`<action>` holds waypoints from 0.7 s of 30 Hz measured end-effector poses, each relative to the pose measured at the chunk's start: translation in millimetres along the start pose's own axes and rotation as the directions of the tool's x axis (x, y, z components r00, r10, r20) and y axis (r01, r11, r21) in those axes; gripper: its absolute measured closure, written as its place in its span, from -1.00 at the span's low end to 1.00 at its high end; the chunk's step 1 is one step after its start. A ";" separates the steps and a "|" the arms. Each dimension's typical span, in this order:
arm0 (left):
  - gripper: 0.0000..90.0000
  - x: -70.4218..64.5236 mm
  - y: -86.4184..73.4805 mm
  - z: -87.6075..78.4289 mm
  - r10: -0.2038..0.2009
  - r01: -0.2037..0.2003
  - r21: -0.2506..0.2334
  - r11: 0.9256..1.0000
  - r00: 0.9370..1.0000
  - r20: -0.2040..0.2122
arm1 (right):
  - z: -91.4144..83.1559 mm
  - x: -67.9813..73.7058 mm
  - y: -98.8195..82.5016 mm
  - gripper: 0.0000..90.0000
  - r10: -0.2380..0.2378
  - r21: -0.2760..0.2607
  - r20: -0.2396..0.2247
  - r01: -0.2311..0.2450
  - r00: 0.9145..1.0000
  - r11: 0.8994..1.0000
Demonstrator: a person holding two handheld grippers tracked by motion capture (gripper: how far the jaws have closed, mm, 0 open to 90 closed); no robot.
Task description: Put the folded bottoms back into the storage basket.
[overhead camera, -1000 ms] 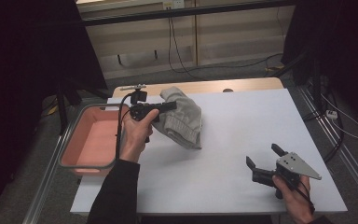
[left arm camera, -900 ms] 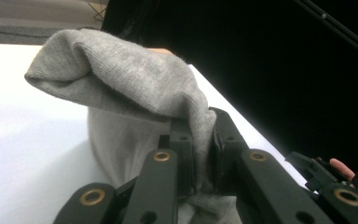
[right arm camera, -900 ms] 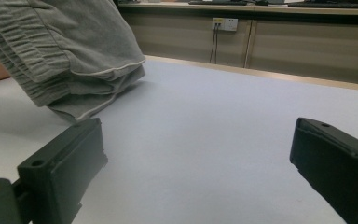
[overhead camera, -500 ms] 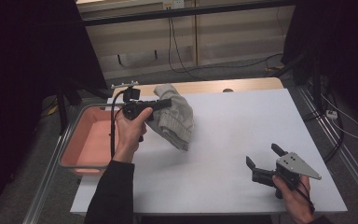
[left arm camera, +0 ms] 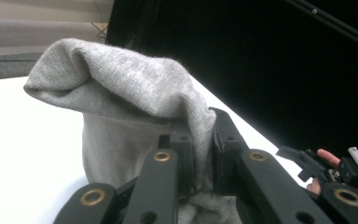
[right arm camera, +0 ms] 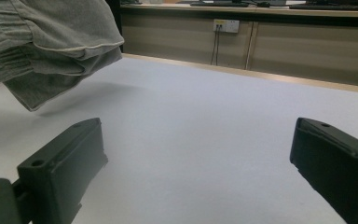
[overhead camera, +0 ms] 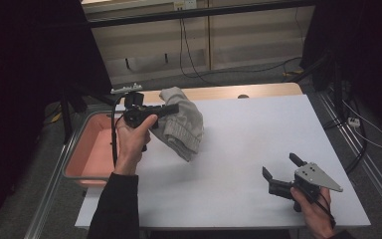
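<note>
White table (overhead camera: 238, 149) holds little; the left gripper (overhead camera: 171, 108), clamped on the grey sweatshirt (overhead camera: 181, 127), has carried it nearer the pink tub (overhead camera: 82, 159), likely to drop it in. The right gripper (overhead camera: 281, 174) rests wide apart.

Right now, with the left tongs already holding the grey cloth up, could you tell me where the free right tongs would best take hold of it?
Probably the ribbed lower corner of the grey cloth, which hangs clear of the white table. The left tongs pinch a fold up top, so that end is taken. The right tongs stand open lower right; come from that side, jaws across the dangling edge.
</note>
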State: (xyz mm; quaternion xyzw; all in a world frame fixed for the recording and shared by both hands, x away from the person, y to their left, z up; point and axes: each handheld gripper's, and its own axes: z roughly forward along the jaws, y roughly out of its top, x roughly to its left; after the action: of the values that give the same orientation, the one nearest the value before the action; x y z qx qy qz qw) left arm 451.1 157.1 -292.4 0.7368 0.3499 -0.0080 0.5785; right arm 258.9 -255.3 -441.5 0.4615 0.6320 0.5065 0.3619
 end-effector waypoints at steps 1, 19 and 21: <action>0.82 -0.9 0.6 -1.1 -0.001 0.001 -0.003 1.000 1.000 -0.002 | 0.0 0.0 0.0 -0.94 0.000 0.000 0.000 0.000 1.000 1.000; 0.82 -27.0 13.7 -26.5 0.105 -0.106 -0.034 0.994 0.994 -0.022 | -0.1 0.3 0.3 -0.93 0.005 -0.002 -0.005 -0.005 1.000 1.000; 0.82 -30.2 14.8 -29.6 0.129 -0.130 -0.030 0.991 0.991 -0.045 | 0.0 0.2 0.3 -0.94 0.006 -0.001 -0.003 -0.006 1.000 1.000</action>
State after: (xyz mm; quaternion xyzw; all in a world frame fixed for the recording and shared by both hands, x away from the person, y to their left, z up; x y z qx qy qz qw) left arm 424.5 166.0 -257.5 0.7485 0.3138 0.0511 0.5819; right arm 258.9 -255.1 -441.3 0.4623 0.6309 0.5087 0.3599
